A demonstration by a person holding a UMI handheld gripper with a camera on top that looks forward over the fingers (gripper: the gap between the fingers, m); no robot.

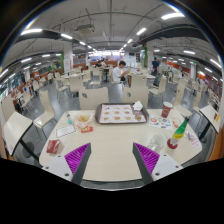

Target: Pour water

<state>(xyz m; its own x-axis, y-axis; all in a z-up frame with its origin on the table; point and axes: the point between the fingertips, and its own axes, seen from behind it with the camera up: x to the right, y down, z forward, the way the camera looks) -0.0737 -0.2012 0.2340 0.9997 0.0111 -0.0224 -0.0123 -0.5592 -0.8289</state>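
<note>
A large hall with rows of ceiling strip lights (60, 36) and many tables stretches behind a pale round-edged table (110, 140), on which the scene is laid out. The gripper (113, 158) is held low over the near edge of this table; its two fingers, each faced with a magenta pad (77, 156), stand well apart with only bare tabletop between them, holding nothing. Just beyond the right finger stands a clear plastic cup (152, 143), apart from the pad. Further right of it, a bottle with a green and yellow body (178, 132) stands tilted in the view, close to a dark-topped small container (172, 144). Ahead of the fingers, across the middle of the table, lies a dark rectangular tray (121, 113) bearing small items too small to tell. To its left are a shallow bowl (83, 118) and a flat card or sheet (65, 130); a red packet (54, 146) lies near the left finger. To the tray's right sits a striped cup (167, 109). A person (121, 71) stands well beyond the table in the hall.
</note>
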